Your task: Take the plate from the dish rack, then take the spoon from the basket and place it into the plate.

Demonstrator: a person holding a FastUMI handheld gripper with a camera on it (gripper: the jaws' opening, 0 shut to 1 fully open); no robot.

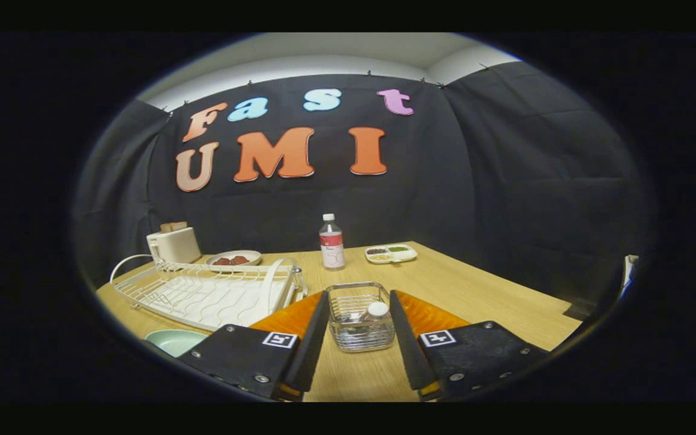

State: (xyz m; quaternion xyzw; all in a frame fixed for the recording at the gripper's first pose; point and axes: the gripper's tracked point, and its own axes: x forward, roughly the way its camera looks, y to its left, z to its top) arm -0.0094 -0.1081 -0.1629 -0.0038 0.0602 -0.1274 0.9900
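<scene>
1. I'm in a staged recording booth, black cloth walls pinned up around a wooden tabletop.
2. Kitchen props: dish rack, toaster, water bottle, divided snack tray.

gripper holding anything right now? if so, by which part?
Nothing held. The gripper is open, its fingers either side of the wire basket without pressing it. The spoon is in the basket; the plate lies on the table.
</scene>
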